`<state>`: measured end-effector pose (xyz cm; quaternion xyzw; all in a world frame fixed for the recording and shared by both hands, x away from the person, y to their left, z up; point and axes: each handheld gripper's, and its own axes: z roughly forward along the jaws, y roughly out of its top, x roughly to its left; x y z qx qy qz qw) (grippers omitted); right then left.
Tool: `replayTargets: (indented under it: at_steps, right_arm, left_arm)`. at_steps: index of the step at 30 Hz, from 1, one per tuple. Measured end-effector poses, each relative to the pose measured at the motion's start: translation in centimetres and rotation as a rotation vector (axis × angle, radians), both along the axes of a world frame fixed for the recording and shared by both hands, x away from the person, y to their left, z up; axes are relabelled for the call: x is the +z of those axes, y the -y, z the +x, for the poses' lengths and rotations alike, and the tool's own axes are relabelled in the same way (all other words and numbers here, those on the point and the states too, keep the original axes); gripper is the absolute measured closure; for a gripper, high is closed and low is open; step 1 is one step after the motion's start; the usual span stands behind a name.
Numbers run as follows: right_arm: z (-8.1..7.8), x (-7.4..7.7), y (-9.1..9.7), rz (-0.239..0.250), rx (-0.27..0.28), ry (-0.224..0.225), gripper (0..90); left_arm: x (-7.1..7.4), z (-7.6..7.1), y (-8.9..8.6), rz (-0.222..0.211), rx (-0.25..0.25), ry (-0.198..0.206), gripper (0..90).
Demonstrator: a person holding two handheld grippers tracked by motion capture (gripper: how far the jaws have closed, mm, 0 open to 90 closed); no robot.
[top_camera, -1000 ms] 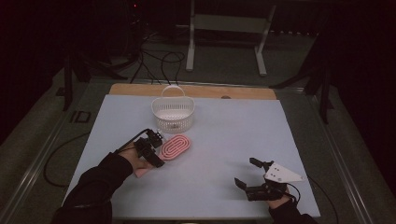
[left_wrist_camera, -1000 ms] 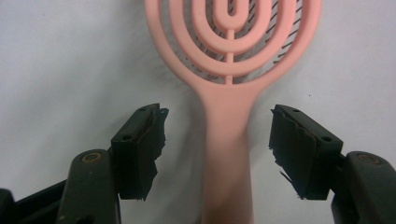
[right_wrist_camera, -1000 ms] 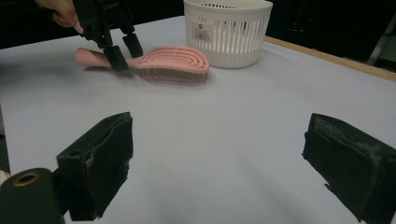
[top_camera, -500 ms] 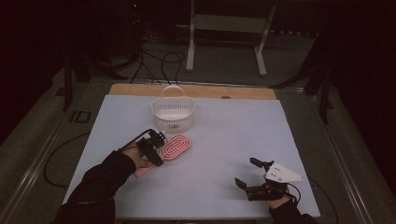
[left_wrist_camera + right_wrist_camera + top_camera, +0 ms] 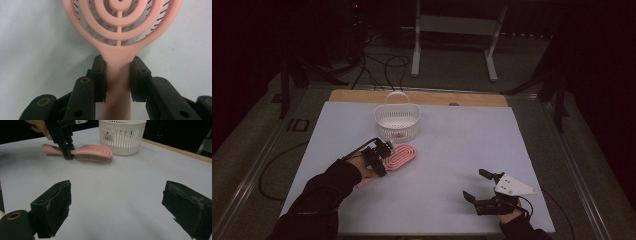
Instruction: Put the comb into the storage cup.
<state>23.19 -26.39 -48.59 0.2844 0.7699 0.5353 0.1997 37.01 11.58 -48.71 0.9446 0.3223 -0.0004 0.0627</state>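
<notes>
The pink hairbrush [image 5: 399, 156] lies bristles down on the bench [image 5: 462, 150], left of its middle and just in front of the white basket [image 5: 397, 122] by the far edge. The left tool [image 5: 117, 75] has just closed its jaws on the brush's neck, pads pressing both sides. The right tool [image 5: 476, 186] rests near the front right corner, jaws spread wide, holding nothing.

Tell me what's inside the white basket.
The white basket looks empty in the high view: only its slatted floor shows. The near wall hides the part of the floor just behind it.
</notes>
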Motion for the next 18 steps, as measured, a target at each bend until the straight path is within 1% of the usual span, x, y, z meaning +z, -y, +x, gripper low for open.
replayTargets:
  at_steps: [3,6,10,14,16,17,18]
  right_arm:
    - [0.0,-0.1,0.0,-0.002,-0.001,-0.006,8.4]
    - [0.0,0.0,0.0,0.000,-0.002,-0.004,8.3]
    - [0.0,-0.1,0.1,-0.001,-0.005,-0.004,8.4]
    - [0.1,-0.1,0.1,-0.001,-0.008,-0.007,8.4]
    - [0.1,0.0,0.1,0.000,-0.010,0.000,8.4]
    - [0.1,0.0,0.1,0.002,-0.011,0.001,8.4]
    - [0.1,0.0,0.1,0.005,-0.012,-0.001,8.4]
  left_arm:
    - [0.0,0.0,0.0,-0.003,0.016,-0.005,70.2]
    - [0.0,0.0,-0.2,-0.012,0.008,0.003,70.4]
    - [-0.1,-0.4,-0.6,-0.047,0.014,0.026,70.6]
    - [-0.1,-0.8,-0.8,-0.057,-0.005,0.059,70.7]
    - [0.0,-1.0,-0.9,-0.064,-0.007,0.073,70.7]
    - [0.0,-1.1,-1.0,-0.064,-0.020,0.082,70.8]
    - [0.0,-1.3,-1.0,-0.078,-0.005,0.085,70.7]
